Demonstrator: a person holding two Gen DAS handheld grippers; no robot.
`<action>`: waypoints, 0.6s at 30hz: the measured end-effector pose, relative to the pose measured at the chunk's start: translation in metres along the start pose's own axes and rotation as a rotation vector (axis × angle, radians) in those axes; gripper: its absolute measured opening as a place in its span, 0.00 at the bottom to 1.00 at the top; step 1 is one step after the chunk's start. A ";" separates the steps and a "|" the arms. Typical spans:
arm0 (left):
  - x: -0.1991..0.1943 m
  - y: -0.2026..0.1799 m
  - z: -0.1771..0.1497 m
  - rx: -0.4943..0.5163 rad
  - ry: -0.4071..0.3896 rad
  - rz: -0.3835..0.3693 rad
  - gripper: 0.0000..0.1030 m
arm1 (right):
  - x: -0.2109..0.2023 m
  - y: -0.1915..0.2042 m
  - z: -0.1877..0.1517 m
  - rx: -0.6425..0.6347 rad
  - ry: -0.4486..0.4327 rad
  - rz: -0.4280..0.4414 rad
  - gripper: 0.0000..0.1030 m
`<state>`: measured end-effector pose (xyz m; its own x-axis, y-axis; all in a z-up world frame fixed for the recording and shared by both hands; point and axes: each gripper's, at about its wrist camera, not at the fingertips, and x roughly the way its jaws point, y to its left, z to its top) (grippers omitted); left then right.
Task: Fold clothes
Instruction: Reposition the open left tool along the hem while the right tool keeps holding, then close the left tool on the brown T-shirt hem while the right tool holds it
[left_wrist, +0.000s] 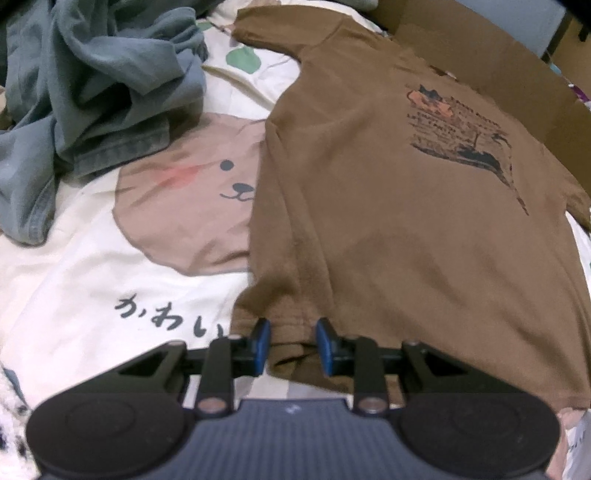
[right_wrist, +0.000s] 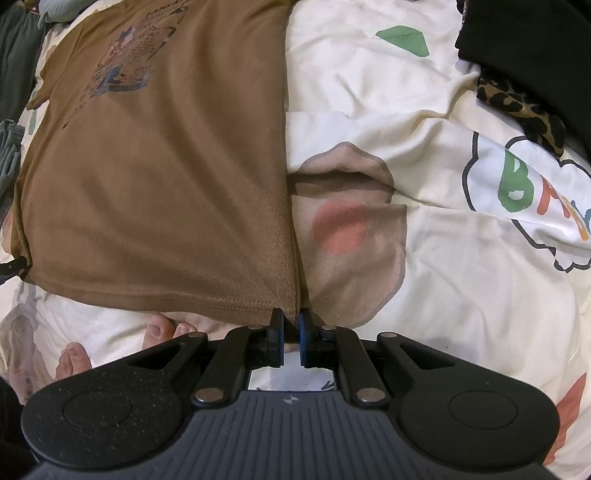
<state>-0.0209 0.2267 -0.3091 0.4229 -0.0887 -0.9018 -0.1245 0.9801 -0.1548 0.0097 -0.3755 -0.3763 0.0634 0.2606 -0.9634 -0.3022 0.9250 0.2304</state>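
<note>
Right gripper (right_wrist: 291, 323) clamps the shirt (right_wrist: 155, 177) hem corner; left gripper (left_wrist: 291, 336) straddles the hem unclamped (loose), so lifting could skew it.

Dim warm indoor light, soft & even, no glare, faint shadows in duvet (right_wrist: 424, 258) creases, strong fisheye bend at edges, left wrist view soft w/ slight blur, right wrist view sharper, brown t-shirt (left_wrist: 388, 221) print smeared, corners dark
</note>
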 end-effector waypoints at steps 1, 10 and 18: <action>0.001 -0.001 0.000 0.000 0.002 0.005 0.32 | 0.000 0.000 0.000 -0.001 0.000 0.000 0.05; 0.005 -0.018 0.000 0.068 0.001 0.080 0.20 | 0.000 0.000 -0.001 -0.006 -0.005 0.000 0.05; -0.024 -0.007 0.001 0.126 -0.040 0.054 0.09 | 0.001 0.002 -0.002 -0.009 -0.011 0.002 0.05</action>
<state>-0.0296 0.2220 -0.2864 0.4548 -0.0301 -0.8901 -0.0355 0.9980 -0.0519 0.0079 -0.3744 -0.3767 0.0736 0.2653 -0.9613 -0.3109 0.9220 0.2307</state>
